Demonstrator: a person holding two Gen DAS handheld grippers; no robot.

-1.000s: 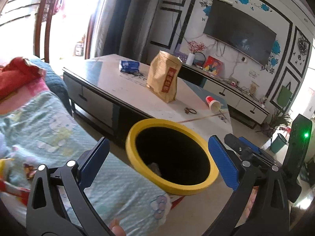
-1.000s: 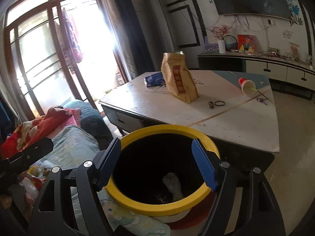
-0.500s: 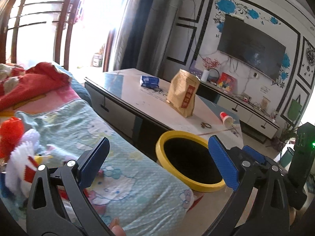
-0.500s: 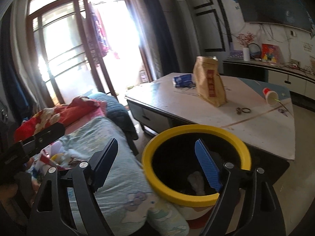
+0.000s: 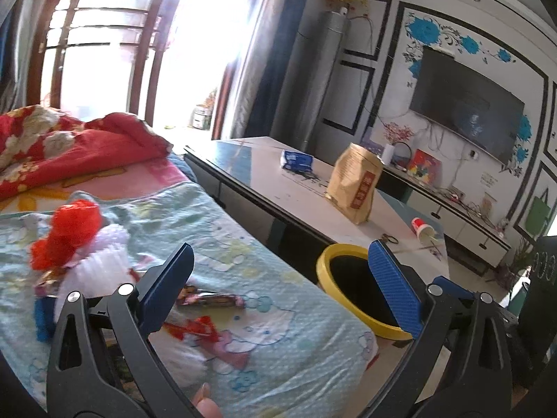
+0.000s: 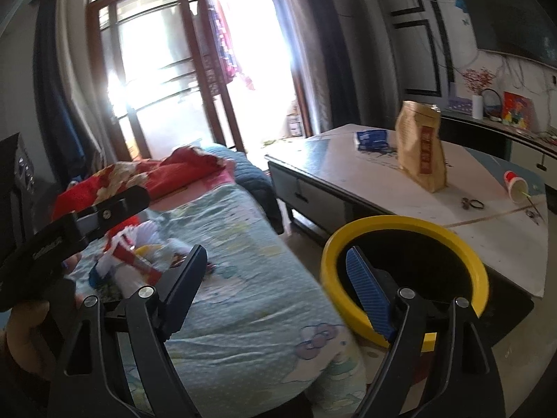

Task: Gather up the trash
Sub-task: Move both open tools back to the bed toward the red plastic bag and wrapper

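Trash lies on the light blue cartoon blanket [image 5: 285,345]: a red plastic bag [image 5: 69,230], white foam netting [image 5: 101,264], a dark snack wrapper [image 5: 209,300] and a red wrapper [image 5: 196,327]. My left gripper [image 5: 282,280] hangs open just above the blanket, to the right of that pile, with nothing between its fingers. The yellow-rimmed bin [image 5: 343,247] stands at the blanket's right end. In the right wrist view my right gripper [image 6: 275,278] is also open and empty, between the trash pile [image 6: 135,254] and the bin [image 6: 400,223].
A low table [image 5: 278,188] behind the bin carries a brown paper bag [image 5: 355,188], a blue packet [image 5: 296,160] and a tipped red cup [image 5: 423,230]. A red quilt [image 5: 69,146] lies at the far left. The left gripper's body [image 6: 69,230] crosses the right view.
Both grippers have swung left, away from over the bin and toward the blanket. The pile of wrappers has come into view. Both stay open.
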